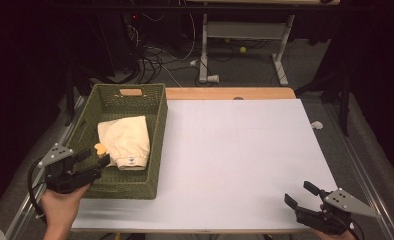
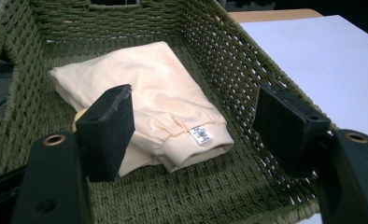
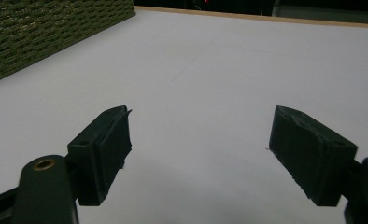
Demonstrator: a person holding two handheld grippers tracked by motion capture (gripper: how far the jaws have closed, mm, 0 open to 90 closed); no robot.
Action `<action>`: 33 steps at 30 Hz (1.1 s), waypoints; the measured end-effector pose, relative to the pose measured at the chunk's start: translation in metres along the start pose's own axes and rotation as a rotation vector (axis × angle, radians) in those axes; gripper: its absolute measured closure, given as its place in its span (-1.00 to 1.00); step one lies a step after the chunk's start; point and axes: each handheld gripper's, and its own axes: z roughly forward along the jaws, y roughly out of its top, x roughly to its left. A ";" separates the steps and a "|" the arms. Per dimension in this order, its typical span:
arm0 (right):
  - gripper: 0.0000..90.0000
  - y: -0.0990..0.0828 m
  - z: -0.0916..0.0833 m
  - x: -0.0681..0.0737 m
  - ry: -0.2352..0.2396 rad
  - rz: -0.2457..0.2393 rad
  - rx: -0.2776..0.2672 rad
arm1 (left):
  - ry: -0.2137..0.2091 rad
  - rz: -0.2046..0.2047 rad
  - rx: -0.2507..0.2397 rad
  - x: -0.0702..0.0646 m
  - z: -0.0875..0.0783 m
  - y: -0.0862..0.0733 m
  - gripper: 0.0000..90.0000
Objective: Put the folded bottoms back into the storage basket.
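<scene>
- Black foam pads face each other on the right gripper [image 1: 299, 194] at the near right corner of the table [image 1: 245, 165]; its jaws stand wide with nothing between them, and in the right gripper view only bare white tabletop lies under them.
- At the near left corner, the left gripper [image 1: 99, 156] is held in a hand [image 1: 60, 207] over the near end of the basket [image 1: 157, 145]. Its jaws are wide apart and grip nothing.
- In the left gripper view the left gripper [image 2: 196, 123] looks down into the basket [image 2: 247, 74], with one pad in front of the garment's near left part and the other beside the basket's right wall.
- Cream folded garment [image 1: 125, 140] lies flat on the basket floor, its ribbed cuff and a small white label [image 2: 201, 135] turned toward the near end. Neither pad presses on it.
- A small yellow-orange bit [image 1: 100, 148] peeps out at the garment's near left edge, just by the left gripper's jaws; what it is cannot be told.
- Woven green basket sits along the left edge of the table, reaching to its far left corner, a handle slot [image 1: 130, 92] in its far wall.
- Beyond the white top, a strip of bare wood [image 1: 230, 93] runs along the far edge.
</scene>
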 end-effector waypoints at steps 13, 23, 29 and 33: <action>-0.52 0.000 0.000 0.000 -0.004 0.002 0.000 | 0.012 -0.006 -0.003 -0.002 -0.007 -0.023 -0.38; -0.52 0.000 0.000 0.000 -0.004 0.001 0.000 | 0.022 -0.007 -0.019 -0.003 -0.014 -0.033 -0.38; -0.52 0.000 0.000 0.000 -0.004 0.001 -0.001 | 0.027 -0.003 -0.019 -0.004 -0.015 -0.037 -0.38; -0.52 0.000 0.000 0.000 -0.004 0.002 0.000 | 0.031 -0.004 -0.022 -0.003 -0.018 -0.040 -0.38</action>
